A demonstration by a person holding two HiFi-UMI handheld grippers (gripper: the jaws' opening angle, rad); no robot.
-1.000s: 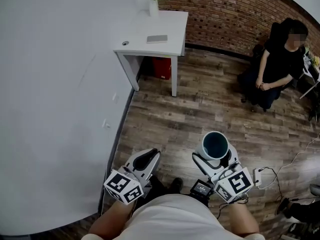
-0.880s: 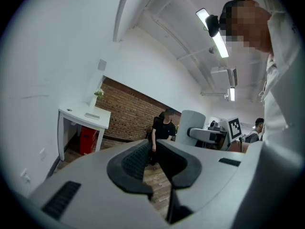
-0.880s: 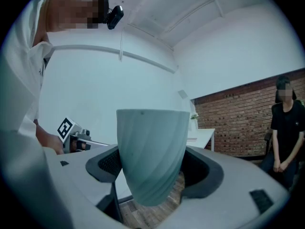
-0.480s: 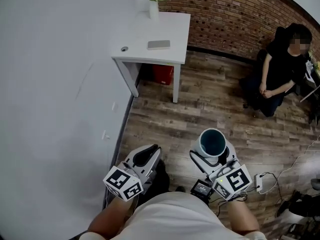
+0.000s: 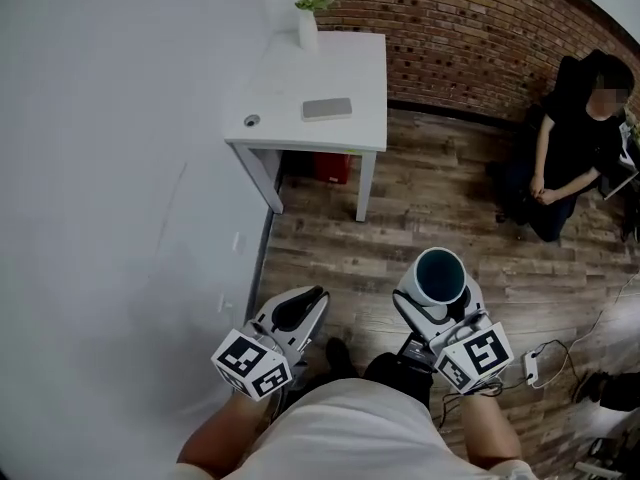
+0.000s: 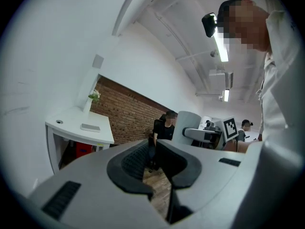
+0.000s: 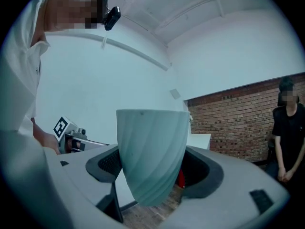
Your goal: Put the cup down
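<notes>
Cup [image 5: 441, 274] upright in right gripper [image 5: 438, 296]; table [image 5: 352, 140] edge well ahead

Lighting was bright and even, mostly off the ceiling strip lights [image 6: 220, 46], so barely any shadows. The wide-angle shots bent hard at the edges, with black corners.

White table [image 5: 345, 68] by a brick wall [image 5: 470, 28], wood floor [image 5: 430, 218]
On the table: a vase [image 5: 309, 30] with flowers at the far corner, a flat grey slab [image 5: 327, 109], a small round thing [image 5: 252, 121]; red box [image 5: 334, 166] beneath; a person [image 5: 580, 138] in black sits well apart
</notes>
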